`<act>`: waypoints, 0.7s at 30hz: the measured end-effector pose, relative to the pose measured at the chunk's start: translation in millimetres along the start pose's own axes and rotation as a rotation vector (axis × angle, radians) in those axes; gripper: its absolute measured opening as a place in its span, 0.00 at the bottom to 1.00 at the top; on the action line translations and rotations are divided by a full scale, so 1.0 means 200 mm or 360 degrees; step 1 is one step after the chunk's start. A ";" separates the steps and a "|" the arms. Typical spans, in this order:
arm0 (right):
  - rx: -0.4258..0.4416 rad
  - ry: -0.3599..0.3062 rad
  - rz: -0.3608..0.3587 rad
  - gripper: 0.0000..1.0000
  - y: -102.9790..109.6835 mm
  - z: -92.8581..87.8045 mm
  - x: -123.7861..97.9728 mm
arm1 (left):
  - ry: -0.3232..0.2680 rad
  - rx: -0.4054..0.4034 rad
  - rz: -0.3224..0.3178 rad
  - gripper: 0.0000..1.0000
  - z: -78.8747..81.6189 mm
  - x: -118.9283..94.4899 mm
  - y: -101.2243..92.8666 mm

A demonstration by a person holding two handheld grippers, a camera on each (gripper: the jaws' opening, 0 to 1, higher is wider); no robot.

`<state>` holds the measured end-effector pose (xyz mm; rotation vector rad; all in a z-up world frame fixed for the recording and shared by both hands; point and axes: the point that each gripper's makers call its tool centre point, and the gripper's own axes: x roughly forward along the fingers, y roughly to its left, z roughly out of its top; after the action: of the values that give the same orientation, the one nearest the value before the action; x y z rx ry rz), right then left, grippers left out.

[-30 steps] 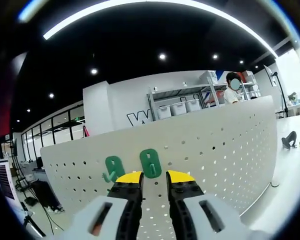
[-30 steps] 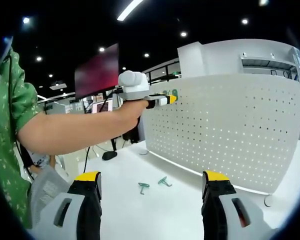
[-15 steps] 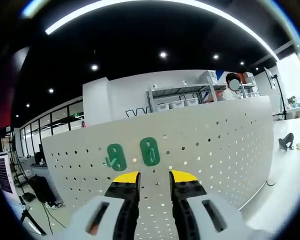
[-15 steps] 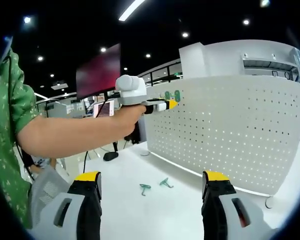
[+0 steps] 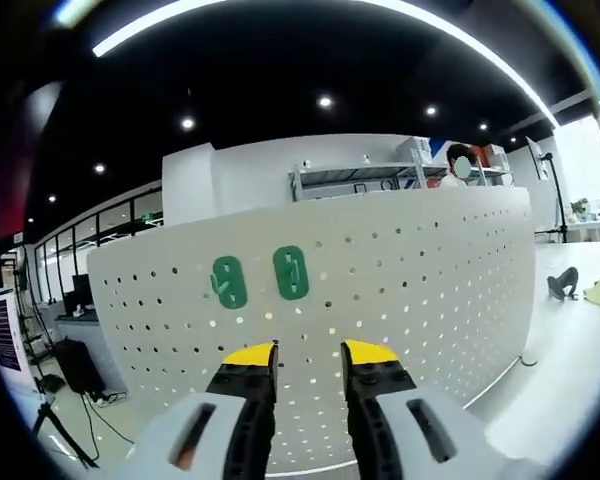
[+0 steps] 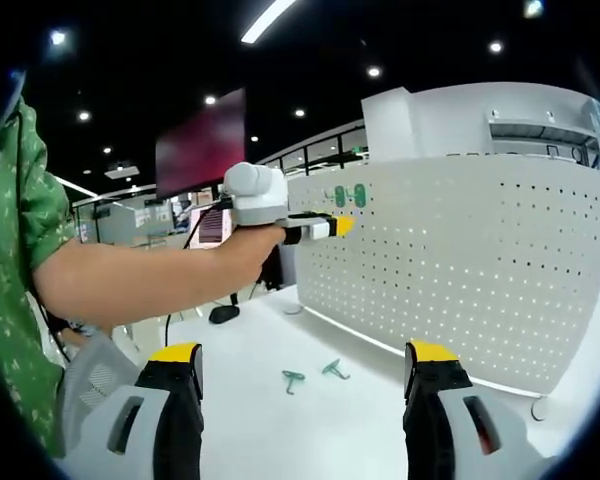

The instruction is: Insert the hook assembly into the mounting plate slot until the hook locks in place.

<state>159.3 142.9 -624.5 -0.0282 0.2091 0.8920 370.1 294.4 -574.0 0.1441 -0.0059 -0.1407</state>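
Two loose green hooks (image 6: 308, 376) ahead of spread, empty right gripper (image 6: 300, 400): likely light, stiff plastic; pinch flat plate. Left gripper (image 5: 308, 352) slightly parted, empty.

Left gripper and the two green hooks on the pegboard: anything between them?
Nothing. In the left gripper view, bare pegboard lies between the left gripper and the green hooks; its jaws hold nothing.

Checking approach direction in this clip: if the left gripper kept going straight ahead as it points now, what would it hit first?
Probably the bare white pegboard, just below the two green hooks already mounted on it; depth is unclear.
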 end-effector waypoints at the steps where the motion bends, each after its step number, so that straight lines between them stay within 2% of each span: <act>1: 0.0000 -0.0001 0.0001 0.85 0.00 0.00 0.00 | 0.0002 -0.0004 -0.0003 0.28 -0.01 -0.01 0.00; 21: -0.0011 -0.0009 0.0032 0.85 0.05 0.00 0.02 | 0.0095 -0.0049 -0.0055 0.36 -0.14 -0.17 0.00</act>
<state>153.1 152.1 -623.4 -0.0302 0.2014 0.9129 336.9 304.2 -601.3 0.1179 0.0581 -0.1711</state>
